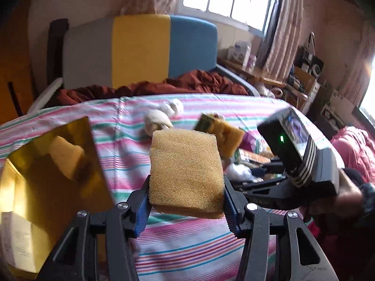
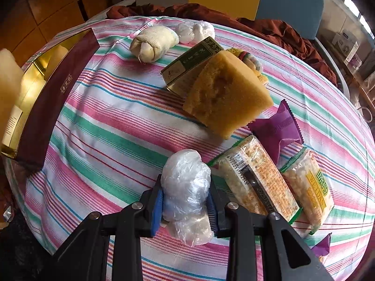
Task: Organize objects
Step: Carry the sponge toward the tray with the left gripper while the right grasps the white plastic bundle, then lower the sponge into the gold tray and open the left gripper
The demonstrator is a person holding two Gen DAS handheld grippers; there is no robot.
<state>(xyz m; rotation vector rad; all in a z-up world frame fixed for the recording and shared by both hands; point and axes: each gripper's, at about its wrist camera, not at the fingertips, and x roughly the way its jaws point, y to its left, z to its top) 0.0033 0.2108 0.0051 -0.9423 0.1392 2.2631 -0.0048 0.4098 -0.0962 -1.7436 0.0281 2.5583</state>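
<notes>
Two items are clamped, a sponge in my left gripper and a plastic-wrapped bundle in my right gripper; the gold-lined box apparently holds one sponge, seven-odd items remain on the striped sheet.

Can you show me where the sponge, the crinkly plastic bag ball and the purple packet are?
sponge (image 1: 185,171): left wrist view, middle of its rough top face.
plastic bag ball (image 2: 186,187): right wrist view, middle of the crumpled plastic.
purple packet (image 2: 277,126): right wrist view, middle of the wrapper.
</notes>
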